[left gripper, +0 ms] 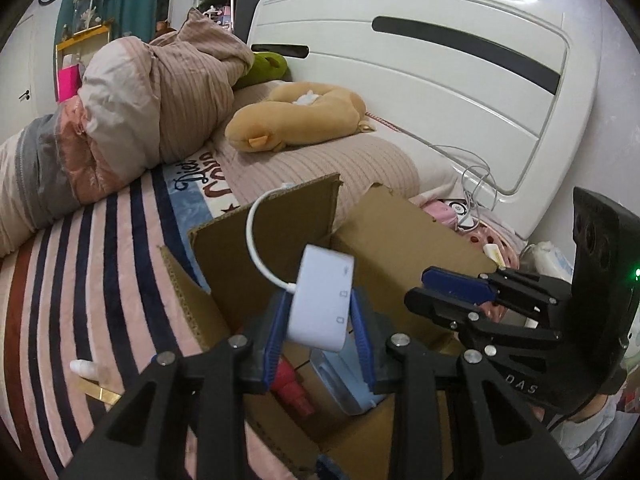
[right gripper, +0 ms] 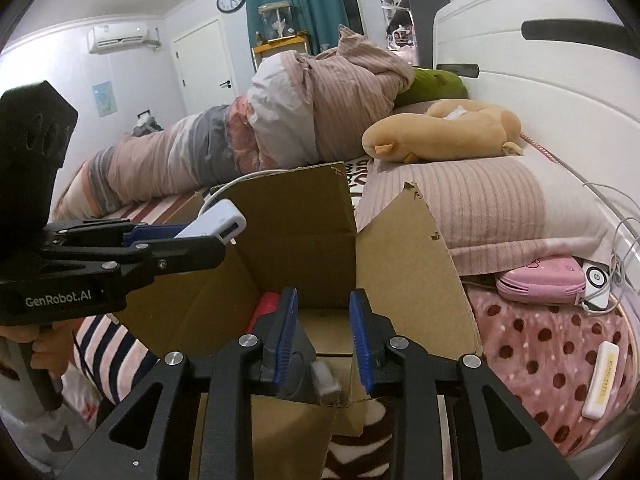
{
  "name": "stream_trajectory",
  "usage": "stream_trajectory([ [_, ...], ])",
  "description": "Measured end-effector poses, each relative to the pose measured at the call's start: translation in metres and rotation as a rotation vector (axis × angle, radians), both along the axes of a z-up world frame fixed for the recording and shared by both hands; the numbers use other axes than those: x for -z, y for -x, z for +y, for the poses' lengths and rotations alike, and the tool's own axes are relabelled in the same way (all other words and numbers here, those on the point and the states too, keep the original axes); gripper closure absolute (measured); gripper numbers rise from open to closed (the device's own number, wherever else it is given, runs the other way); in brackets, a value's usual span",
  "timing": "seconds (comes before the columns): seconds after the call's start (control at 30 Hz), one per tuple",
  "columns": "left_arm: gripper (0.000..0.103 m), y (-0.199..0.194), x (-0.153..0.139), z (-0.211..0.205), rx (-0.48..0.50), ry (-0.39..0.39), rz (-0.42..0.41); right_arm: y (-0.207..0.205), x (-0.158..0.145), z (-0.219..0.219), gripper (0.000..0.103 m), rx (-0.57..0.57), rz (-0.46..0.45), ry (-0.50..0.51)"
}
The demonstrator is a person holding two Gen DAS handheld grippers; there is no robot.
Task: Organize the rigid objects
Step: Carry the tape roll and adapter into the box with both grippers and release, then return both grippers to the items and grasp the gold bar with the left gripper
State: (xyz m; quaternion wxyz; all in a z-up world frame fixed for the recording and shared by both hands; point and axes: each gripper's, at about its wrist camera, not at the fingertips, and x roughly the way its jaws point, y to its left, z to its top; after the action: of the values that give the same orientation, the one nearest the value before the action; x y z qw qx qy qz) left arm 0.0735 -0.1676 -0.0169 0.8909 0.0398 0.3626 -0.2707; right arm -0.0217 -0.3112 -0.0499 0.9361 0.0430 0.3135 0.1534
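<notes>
Left wrist view: left gripper (left gripper: pixel 320 316) clamps white adapter (left gripper: pixel 322 300) (over cardboard box (left gripper: pixel 264 232)) — right gripper (right gripper: pixel 323 340) parted, empty.

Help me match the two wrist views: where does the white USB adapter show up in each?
Left wrist view: the white USB adapter sits low centre, clamped between the left tongs above the cardboard box.
Right wrist view: adapter at middle left, seen side-on in those tongs.
Shared landmark: the tan plush toy on the bed.
</notes>
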Motion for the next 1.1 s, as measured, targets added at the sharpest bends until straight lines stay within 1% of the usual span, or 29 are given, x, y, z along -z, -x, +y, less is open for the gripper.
stream_trajectory([
  [0.07, 0.059, 0.001, -0.001, 0.003, -0.006, 0.007, -0.001, -0.001, 0.0, 0.0, 0.08, -0.002, 0.003, 0.001],
  [0.1, 0.057, 0.002, -0.002, 0.004, -0.01, 0.008, -0.003, -0.001, 0.0, 0.001, 0.08, -0.003, 0.003, 0.003],
  [0.23, 0.054, 0.009, -0.005, 0.011, -0.022, 0.015, -0.009, 0.001, -0.001, 0.004, 0.077, -0.013, 0.006, 0.003],
  [0.37, 0.046, 0.016, -0.013, 0.024, -0.049, 0.043, -0.03, 0.003, -0.003, 0.01, 0.076, -0.017, 0.01, 0.013],
  [0.47, 0.042, 0.023, -0.022, 0.045, -0.078, 0.081, -0.053, 0.005, -0.008, 0.016, 0.076, -0.016, 0.004, 0.02],
  [0.6, 0.035, 0.032, -0.031, 0.078, -0.131, 0.117, -0.095, 0.01, -0.024, 0.034, 0.076, -0.033, -0.027, 0.033],
  [0.73, 0.034, 0.039, -0.033, 0.123, -0.227, 0.112, -0.135, 0.015, -0.043, 0.069, 0.076, -0.107, -0.074, 0.026],
  [0.83, 0.032, 0.042, -0.023, 0.165, -0.317, 0.1, -0.142, 0.019, -0.054, 0.114, 0.075, -0.199, -0.089, 0.016],
  [0.87, 0.029, 0.043, -0.019, 0.177, -0.343, 0.095, -0.139, 0.019, -0.054, 0.127, 0.073, -0.213, -0.087, 0.026],
  [0.9, 0.028, 0.044, -0.012, 0.191, -0.374, 0.086, -0.132, 0.019, -0.053, 0.141, 0.07, -0.229, -0.086, 0.034],
  [0.93, 0.027, 0.043, -0.005, 0.204, -0.397, 0.077, -0.126, 0.02, -0.052, 0.155, 0.069, -0.255, -0.082, 0.037],
  [1.0, 0.027, 0.041, 0.011, 0.226, -0.425, 0.065, -0.099, 0.018, -0.044, 0.183, 0.069, -0.31, -0.049, 0.03],
  [1.1, 0.027, 0.032, 0.042, 0.253, -0.464, 0.047, -0.032, 0.012, -0.023, 0.218, 0.068, -0.352, 0.016, 0.043],
])
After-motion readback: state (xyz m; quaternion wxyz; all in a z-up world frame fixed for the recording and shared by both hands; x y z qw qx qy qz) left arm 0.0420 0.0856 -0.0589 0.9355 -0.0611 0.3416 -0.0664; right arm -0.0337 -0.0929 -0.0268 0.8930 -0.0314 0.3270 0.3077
